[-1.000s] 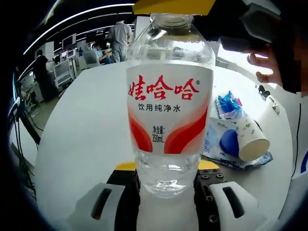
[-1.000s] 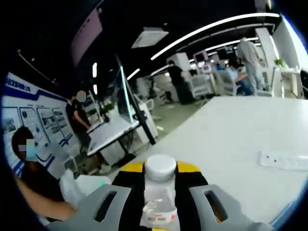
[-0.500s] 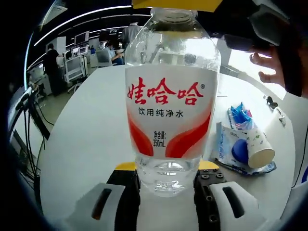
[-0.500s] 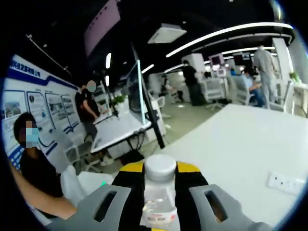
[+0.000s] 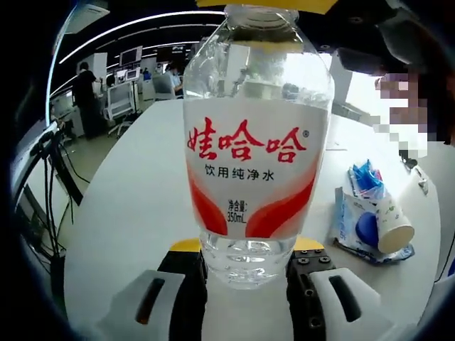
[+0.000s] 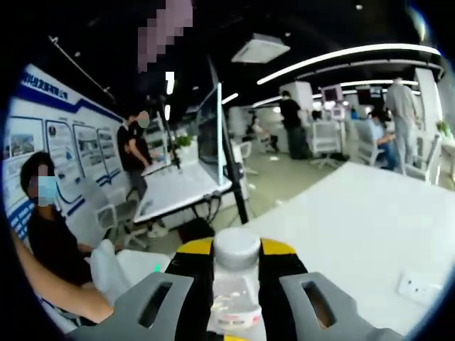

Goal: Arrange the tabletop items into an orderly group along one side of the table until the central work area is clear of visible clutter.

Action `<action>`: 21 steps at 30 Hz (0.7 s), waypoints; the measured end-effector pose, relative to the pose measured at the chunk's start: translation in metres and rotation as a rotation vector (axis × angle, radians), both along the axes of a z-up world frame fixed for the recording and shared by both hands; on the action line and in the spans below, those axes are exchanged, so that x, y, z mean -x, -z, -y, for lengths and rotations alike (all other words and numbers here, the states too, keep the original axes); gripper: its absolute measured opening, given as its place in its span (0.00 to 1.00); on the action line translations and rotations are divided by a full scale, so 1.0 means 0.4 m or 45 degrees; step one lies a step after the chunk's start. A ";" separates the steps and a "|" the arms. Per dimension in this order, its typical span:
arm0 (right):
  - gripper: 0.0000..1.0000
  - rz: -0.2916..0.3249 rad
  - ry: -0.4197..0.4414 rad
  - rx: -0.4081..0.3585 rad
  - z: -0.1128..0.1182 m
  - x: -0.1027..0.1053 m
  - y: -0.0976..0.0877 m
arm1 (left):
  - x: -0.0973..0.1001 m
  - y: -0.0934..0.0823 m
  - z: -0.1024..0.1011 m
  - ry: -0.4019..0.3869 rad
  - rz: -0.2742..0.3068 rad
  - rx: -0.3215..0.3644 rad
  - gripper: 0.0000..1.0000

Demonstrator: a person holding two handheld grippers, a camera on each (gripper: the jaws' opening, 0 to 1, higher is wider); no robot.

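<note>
Water bottle [image 5: 250, 142]: upright between the left gripper's [image 5: 245, 266] jaws, base clamped, red-and-white label facing the camera, long axis straight up from the jaws.
Left gripper: closed on the bottle's lower body, held above the white table [image 5: 128, 206].
Right of left gripper: blue wipes pack [image 5: 355, 224] flat on the table, paper cup [image 5: 393, 225] lying on it on its side.
Right gripper [image 6: 236, 284]: jaws pinched on a small clear bottle [image 6: 236, 280], white cap up.
Ahead-right of right gripper: power strip [image 6: 419, 286] on the table.
</note>
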State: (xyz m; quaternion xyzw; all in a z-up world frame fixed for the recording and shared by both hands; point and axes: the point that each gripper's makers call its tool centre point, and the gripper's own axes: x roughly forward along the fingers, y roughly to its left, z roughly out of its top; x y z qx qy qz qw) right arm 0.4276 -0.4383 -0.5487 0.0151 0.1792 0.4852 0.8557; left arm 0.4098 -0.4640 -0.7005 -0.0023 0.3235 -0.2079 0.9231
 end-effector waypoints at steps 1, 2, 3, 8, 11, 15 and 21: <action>0.18 0.003 -0.003 0.001 -0.004 -0.002 0.001 | -0.002 0.000 -0.003 -0.002 0.000 -0.002 0.42; 0.18 0.004 -0.005 0.002 -0.006 -0.003 0.001 | -0.005 0.000 -0.007 -0.006 0.000 -0.005 0.42; 0.18 0.006 -0.005 0.001 -0.008 -0.004 0.001 | -0.007 -0.001 -0.010 -0.009 0.002 -0.005 0.42; 0.18 0.015 -0.011 0.007 -0.019 -0.012 0.002 | -0.025 0.003 -0.026 -0.024 0.009 -0.005 0.42; 0.18 0.023 -0.017 0.013 -0.025 -0.018 0.005 | -0.035 0.007 -0.032 -0.035 0.013 0.001 0.42; 0.18 0.022 -0.017 0.020 -0.029 -0.032 0.013 | -0.044 0.011 -0.037 -0.044 0.021 0.013 0.42; 0.18 0.039 -0.029 0.033 -0.035 -0.042 0.020 | -0.058 0.015 -0.040 -0.068 0.030 0.028 0.43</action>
